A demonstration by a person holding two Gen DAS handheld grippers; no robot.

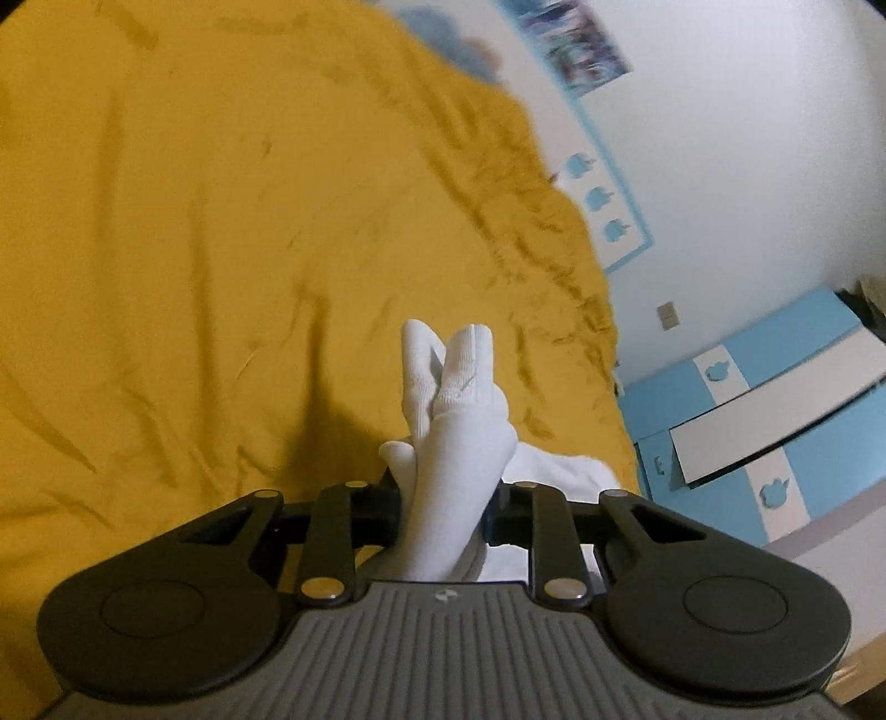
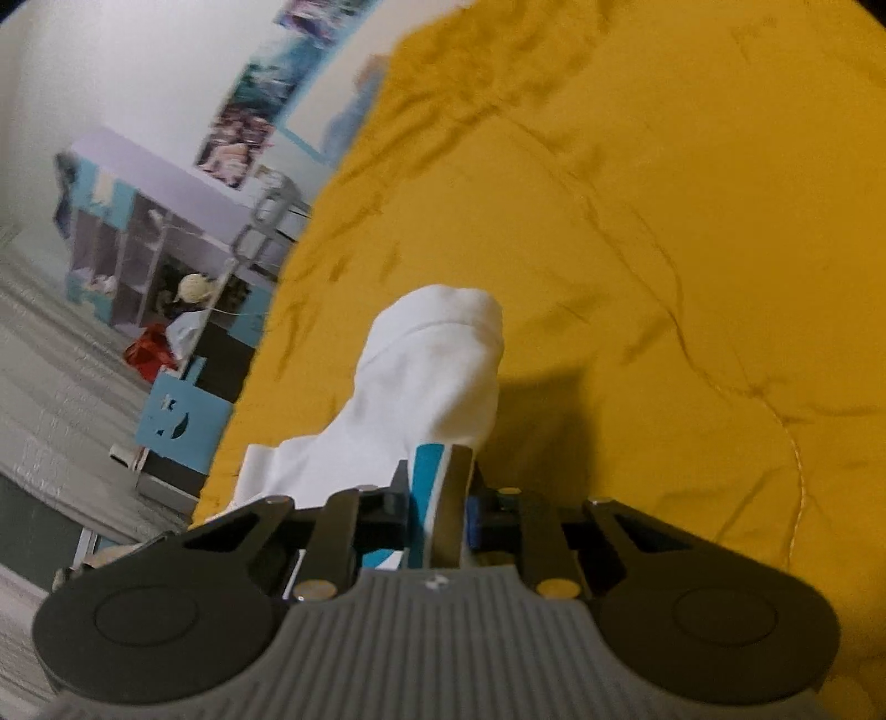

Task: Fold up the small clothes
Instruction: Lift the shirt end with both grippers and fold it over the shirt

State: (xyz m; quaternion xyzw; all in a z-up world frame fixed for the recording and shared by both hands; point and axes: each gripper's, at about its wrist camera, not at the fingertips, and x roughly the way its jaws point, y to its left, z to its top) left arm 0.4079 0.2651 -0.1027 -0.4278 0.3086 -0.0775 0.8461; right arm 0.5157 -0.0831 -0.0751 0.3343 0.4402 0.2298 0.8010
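My left gripper (image 1: pixel 443 501) is shut on white socks (image 1: pixel 451 404), which stick up and forward out of the jaws above the yellow bedspread (image 1: pixel 194 249). My right gripper (image 2: pixel 437 498) is shut on the same kind of white sock fabric (image 2: pixel 437 360), with a blue stripe (image 2: pixel 426 476) by the jaws. The cloth hangs clear of the yellow bedspread (image 2: pixel 664 221). Both sets of fingertips are hidden under the fabric.
The bed's edge runs along a white wall with posters (image 1: pixel 576 44). Blue and white drawers (image 1: pixel 775 399) stand to the right in the left wrist view. In the right wrist view, a shelf unit (image 2: pixel 138 238), a red bag (image 2: pixel 147 351) and a blue stool (image 2: pixel 183 421) stand on the floor beside the bed.
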